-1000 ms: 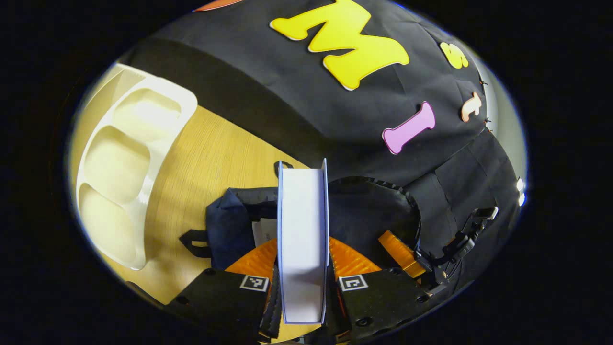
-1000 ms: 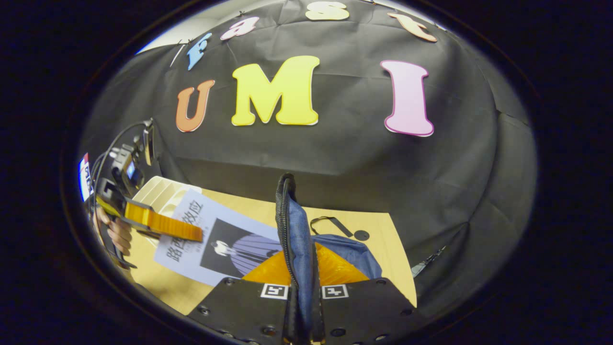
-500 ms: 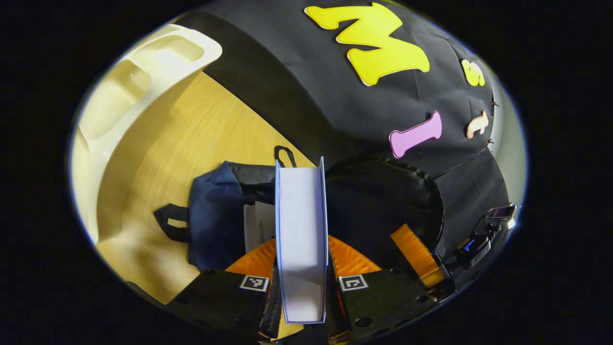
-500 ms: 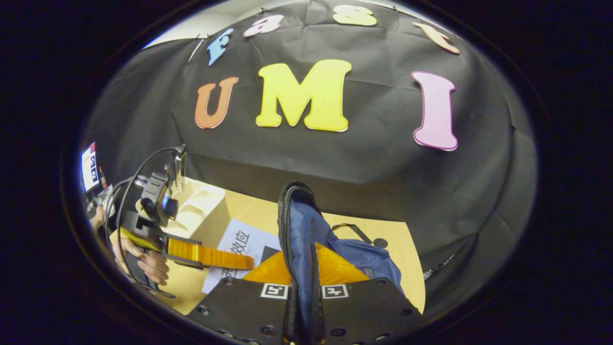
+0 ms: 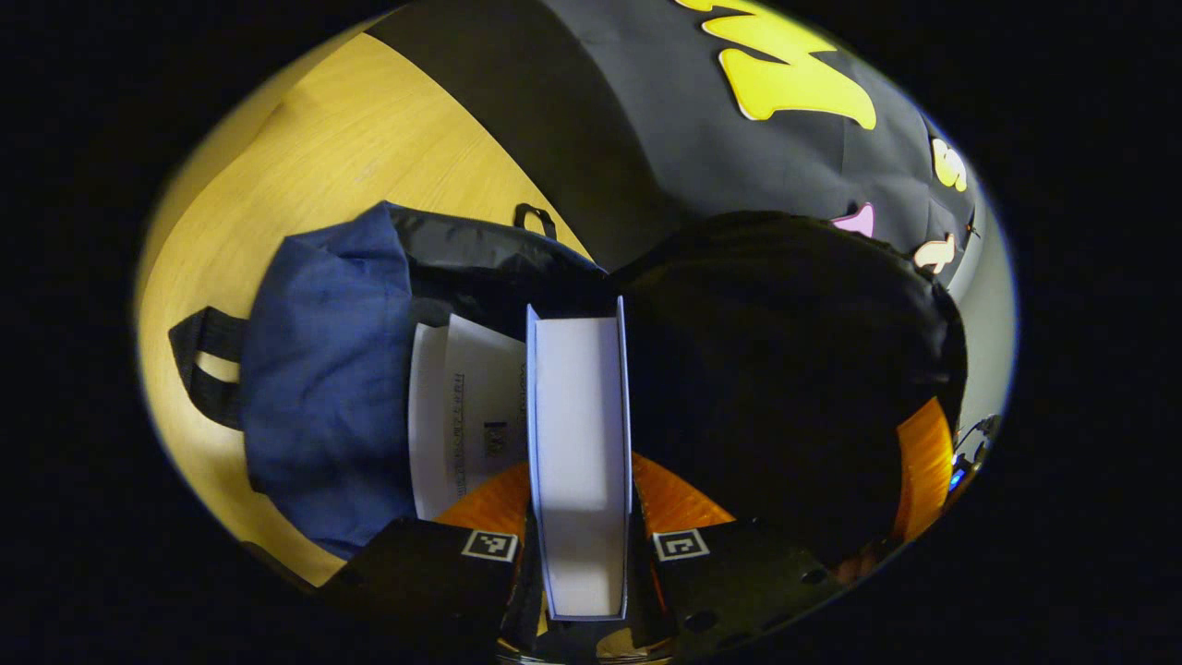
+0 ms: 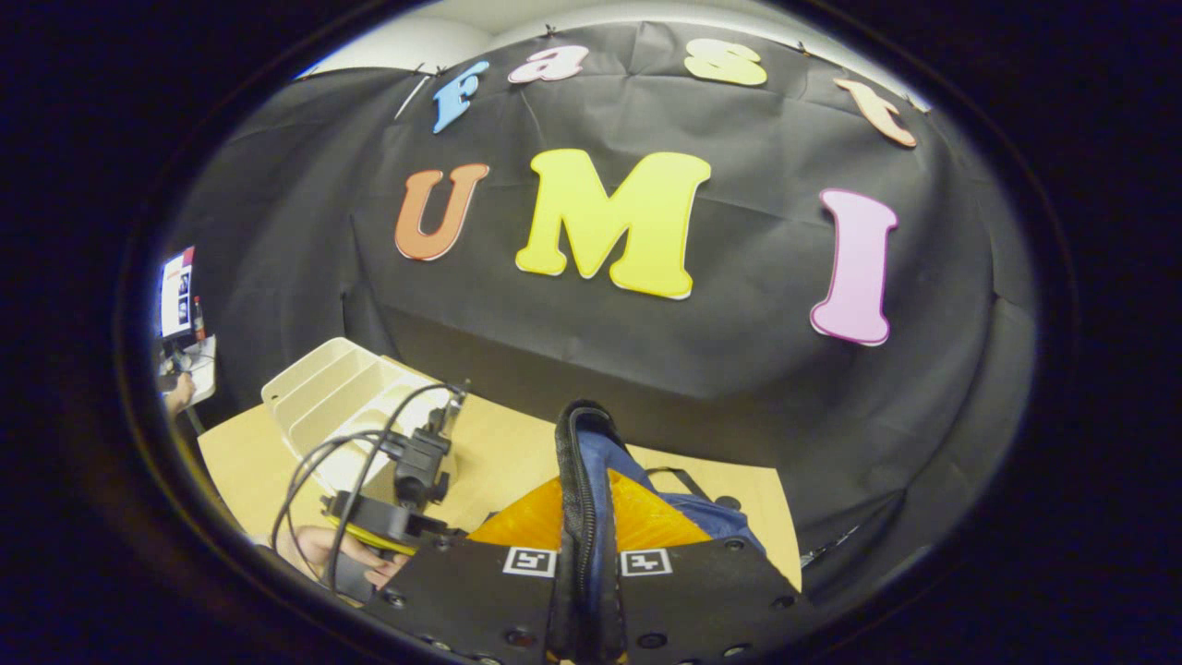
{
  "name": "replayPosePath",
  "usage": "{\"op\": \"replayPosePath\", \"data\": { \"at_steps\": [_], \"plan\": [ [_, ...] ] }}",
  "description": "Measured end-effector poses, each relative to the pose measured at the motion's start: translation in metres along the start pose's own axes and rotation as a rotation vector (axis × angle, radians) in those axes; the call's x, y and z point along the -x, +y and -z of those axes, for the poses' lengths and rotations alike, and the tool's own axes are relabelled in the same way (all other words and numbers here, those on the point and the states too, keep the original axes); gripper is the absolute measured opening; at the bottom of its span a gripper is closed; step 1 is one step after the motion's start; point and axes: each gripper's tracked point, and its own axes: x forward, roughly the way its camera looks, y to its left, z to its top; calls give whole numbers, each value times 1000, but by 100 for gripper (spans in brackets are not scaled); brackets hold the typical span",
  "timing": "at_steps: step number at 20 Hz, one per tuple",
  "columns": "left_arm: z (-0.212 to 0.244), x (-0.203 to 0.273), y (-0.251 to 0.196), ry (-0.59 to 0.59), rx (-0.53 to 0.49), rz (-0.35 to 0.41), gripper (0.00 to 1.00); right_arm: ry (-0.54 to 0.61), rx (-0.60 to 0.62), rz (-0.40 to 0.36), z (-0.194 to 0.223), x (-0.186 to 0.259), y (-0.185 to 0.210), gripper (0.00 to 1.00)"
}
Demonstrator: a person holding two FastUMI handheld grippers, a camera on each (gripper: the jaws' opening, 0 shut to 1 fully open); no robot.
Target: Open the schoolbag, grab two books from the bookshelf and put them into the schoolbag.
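While right tool [image 6: 584, 591] lifts flap [image 6: 580, 480], book [image 5: 580, 453] seemingly enters schoolbag [image 5: 323, 369].

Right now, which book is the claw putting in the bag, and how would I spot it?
Find the light wooden table and the dark blue fabric schoolbag lying open on it. At the bag's mouth, the left claw grips a thick white-paged book edge-on. A flat white printed book sits already inside beside it; the held one stands up between the fingers and shows blank page edges.
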Motion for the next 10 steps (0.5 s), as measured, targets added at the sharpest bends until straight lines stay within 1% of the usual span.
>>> {"op": "replayPosePath", "data": {
  "at_steps": [3,5,6,7,10],
  "plan": [
    [4,-22,-2,9,10,28,39,5,-4,-32,3,-1,8,11],
    [7,-41,-2,21,35,45,39,3,-24,-43,4,0,7,11],
    [7,-47,-1,26,39,52,40,7,-32,-35,7,-2,4,11],
    [5,-48,2,23,43,62,40,0,-44,-33,8,-2,0,11],
    [5,-47,6,23,56,74,40,-15,-120,-57,12,-2,-6,11]
  ]
}}
